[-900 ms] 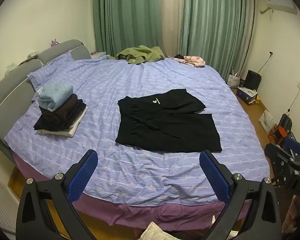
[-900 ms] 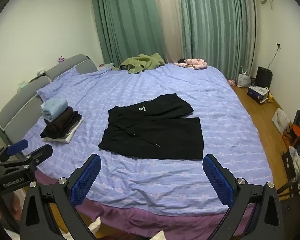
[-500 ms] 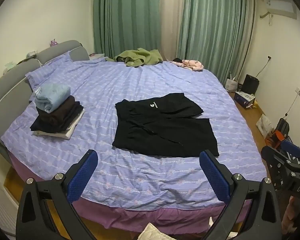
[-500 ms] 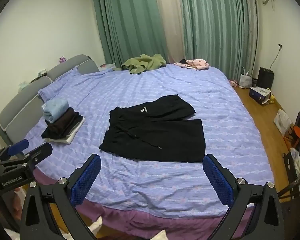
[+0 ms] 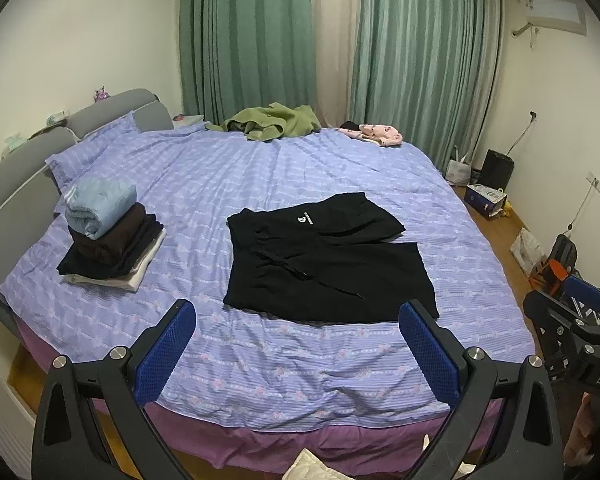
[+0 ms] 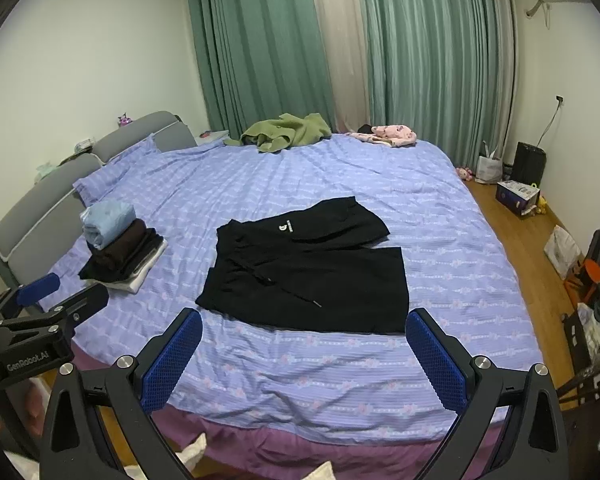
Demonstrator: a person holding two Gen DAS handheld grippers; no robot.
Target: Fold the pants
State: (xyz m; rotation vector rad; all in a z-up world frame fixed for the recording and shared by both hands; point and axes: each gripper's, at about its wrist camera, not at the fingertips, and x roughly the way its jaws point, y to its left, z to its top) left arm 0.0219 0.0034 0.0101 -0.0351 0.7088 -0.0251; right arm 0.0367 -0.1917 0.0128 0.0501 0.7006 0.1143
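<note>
Black pants (image 5: pixel 324 264) lie flat on the purple bed (image 5: pixel 260 360), waistband to the left, a white logo on the far leg and a drawstring across the near leg. They also show in the right wrist view (image 6: pixel 308 268). My left gripper (image 5: pixel 296 352) is open and empty, held off the bed's near edge. My right gripper (image 6: pixel 304 356) is open and empty too, at a similar distance. Each gripper shows at the edge of the other's view, the right one (image 5: pixel 572 320) and the left one (image 6: pixel 44 304).
A stack of folded clothes (image 5: pixel 108 236) sits on the bed at the left, by the grey headboard (image 5: pixel 16 184). A green garment (image 5: pixel 276 124) and a pink one (image 5: pixel 376 134) lie at the far edge. Bags and boxes (image 6: pixel 516 196) stand on the wooden floor at the right.
Both grippers have drawn back and shifted slightly, so the bed and pants sit a little farther and lower in view. The pants have not moved. The jaws stay open.
</note>
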